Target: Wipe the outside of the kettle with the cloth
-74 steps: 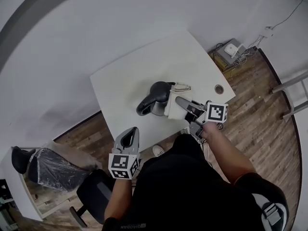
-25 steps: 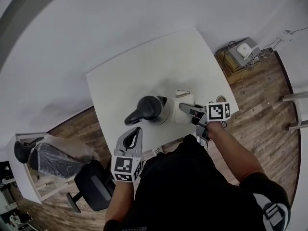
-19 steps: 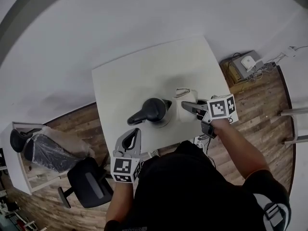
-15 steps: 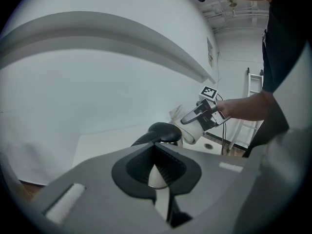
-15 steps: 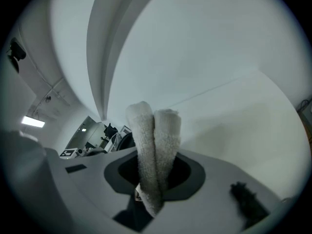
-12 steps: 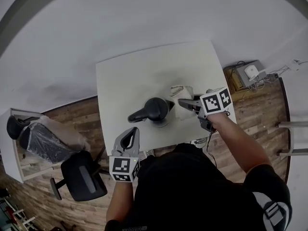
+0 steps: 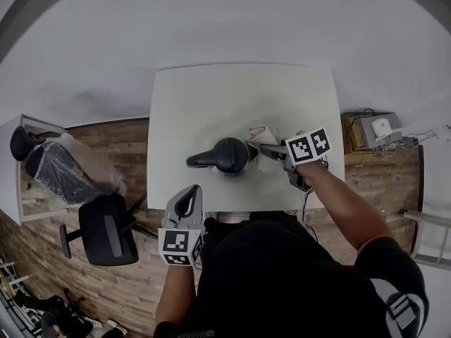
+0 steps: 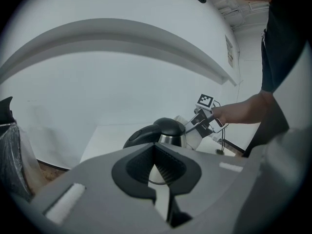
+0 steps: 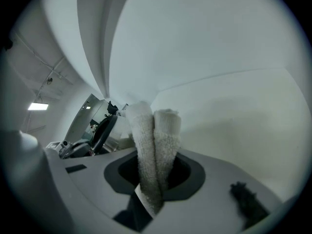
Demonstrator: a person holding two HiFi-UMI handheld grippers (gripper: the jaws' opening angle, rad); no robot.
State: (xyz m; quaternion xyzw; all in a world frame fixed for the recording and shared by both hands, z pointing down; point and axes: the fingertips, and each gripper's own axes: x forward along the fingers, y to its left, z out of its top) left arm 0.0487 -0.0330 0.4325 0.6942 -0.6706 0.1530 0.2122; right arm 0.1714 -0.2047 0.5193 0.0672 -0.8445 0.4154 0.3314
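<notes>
Two grippers show in the head view. The right gripper (image 7: 266, 148) reaches in from the right of centre with a pale folded cloth (image 7: 261, 135) in its jaws. The cloth meets the right flank of the kettle (image 7: 230, 153), though actual contact cannot be confirmed from above. The kettle stands upright near the middle of the white table (image 7: 211, 97), with its dark handle pointing to the left of the frame. The left gripper (image 7: 190, 193) hangs low and left of centre, off the table's near edge and well apart from the kettle. A black chair (image 7: 106, 229) sits on the wooden floor at lower left.

In the left gripper view the jaws are closed tip to tip with nothing between them. The kettle rises beyond them at mid-frame, and the other gripper and the cloth lie to its right.

In the right gripper view the jaws are clamped on the cloth, which stands up from them at centre frame as two thick towelling folds. A dark, partly shiny shape to its left is probably the kettle, though the wide lens distorts it.

The wiping step looks to be under way on the kettle's right side, with the rest of the outside yet to be covered. The next move calls for dragging the cloth round the wall under light pressure. The idle left gripper could steady the handle so the kettle does not slide or turn.
</notes>
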